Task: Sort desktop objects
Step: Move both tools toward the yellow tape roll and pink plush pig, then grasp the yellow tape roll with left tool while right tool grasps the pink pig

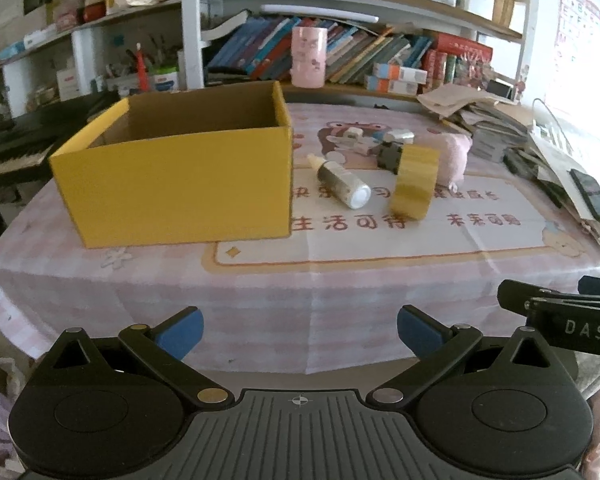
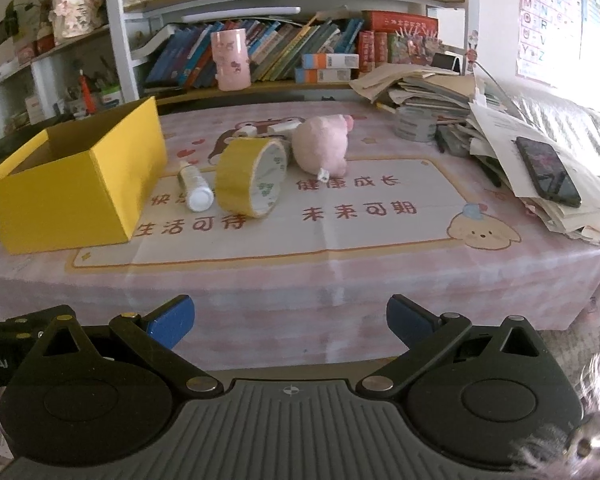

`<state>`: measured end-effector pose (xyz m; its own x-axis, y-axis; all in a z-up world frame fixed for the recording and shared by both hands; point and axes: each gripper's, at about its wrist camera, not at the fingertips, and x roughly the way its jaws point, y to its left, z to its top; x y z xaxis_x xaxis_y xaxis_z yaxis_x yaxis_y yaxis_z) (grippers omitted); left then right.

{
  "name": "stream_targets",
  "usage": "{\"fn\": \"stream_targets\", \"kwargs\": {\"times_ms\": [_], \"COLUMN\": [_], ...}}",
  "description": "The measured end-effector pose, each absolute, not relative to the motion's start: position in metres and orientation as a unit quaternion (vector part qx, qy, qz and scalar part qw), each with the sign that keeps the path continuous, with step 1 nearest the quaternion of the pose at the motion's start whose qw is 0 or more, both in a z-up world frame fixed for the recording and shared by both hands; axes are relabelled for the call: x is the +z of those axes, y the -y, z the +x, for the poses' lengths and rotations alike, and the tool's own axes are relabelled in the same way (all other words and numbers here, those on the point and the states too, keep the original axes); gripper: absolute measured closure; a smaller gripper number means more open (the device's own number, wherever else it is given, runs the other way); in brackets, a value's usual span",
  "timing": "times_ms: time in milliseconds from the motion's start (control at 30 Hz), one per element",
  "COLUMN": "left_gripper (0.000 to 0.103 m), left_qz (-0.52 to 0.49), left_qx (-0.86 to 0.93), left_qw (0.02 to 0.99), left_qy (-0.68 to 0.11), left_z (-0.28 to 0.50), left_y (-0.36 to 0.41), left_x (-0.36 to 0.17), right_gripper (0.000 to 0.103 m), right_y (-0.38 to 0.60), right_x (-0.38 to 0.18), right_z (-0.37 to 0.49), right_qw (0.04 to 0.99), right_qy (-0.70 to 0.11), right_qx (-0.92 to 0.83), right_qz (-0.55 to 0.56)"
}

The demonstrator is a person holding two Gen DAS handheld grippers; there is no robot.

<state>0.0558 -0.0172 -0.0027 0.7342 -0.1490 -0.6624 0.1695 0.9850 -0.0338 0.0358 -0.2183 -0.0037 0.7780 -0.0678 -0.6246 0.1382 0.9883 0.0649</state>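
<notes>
Here, at the far left of the table (image 2: 340, 288), stands the open yellow box (image 1: 172, 184); its floor is hidden behind the near wall in both views, so whatever lies inside cannot be seen. Just right of it the small bottle (image 1: 344, 184) lies on its side, pale cap end toward the cameras, on the printed mat (image 2: 380, 236). Next to the bottle, the roll of yellow tape (image 2: 250, 176) stands on edge; only the right wrist view shows its white core, while the left wrist view gives just its outer band. Behind the roll sit a few small pieces, one dark and one silvery (image 1: 396, 148), partly covered and too blurred to identify. Right of the roll rests the pink plush toy (image 2: 320, 148), half hidden by the tape in the left view. Further right, a heap of papers (image 2: 432, 88) carries a dark phone (image 2: 548, 170), the pile cut off at the frame edge. A pink cup (image 2: 229, 60) stands on the shelf behind.

The left gripper (image 1: 300, 330) hangs off the table's near edge with its blue-padded fingers spread wide and nothing between them. The right gripper (image 2: 290, 322) sits likewise, spread apart and empty; in the left view only its tip shows at the right margin.
</notes>
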Motion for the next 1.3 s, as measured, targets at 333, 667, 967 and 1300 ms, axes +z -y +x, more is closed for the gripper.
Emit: {"fn": "stream_targets", "kwargs": {"times_ms": [333, 667, 967, 1300], "left_gripper": [0.000, 0.000, 0.000, 0.003], "left_qz": [0.015, 0.008, -0.002, 0.014], "left_qx": [-0.107, -0.122, -0.105, -0.075], "left_qw": [0.929, 0.929, 0.934, 0.937], "left_qy": [-0.353, -0.349, -0.341, -0.340], "left_z": [0.080, 0.115, 0.140, 0.167], "left_y": [0.052, 0.099, 0.137, 0.172], "left_x": [-0.003, 0.000, 0.006, -0.001], "right_gripper": [0.000, 0.000, 0.000, 0.000], "right_y": [0.251, 0.303, 0.342, 0.371], "right_x": [-0.002, 0.005, 0.012, 0.015], "right_z": [0.062, 0.097, 0.133, 0.182], "right_qw": [0.938, 0.939, 0.943, 0.948], "right_qy": [-0.337, -0.329, -0.325, -0.314], "right_qx": [-0.065, -0.081, -0.056, 0.012], "right_qz": [0.054, 0.060, 0.052, 0.038]}}
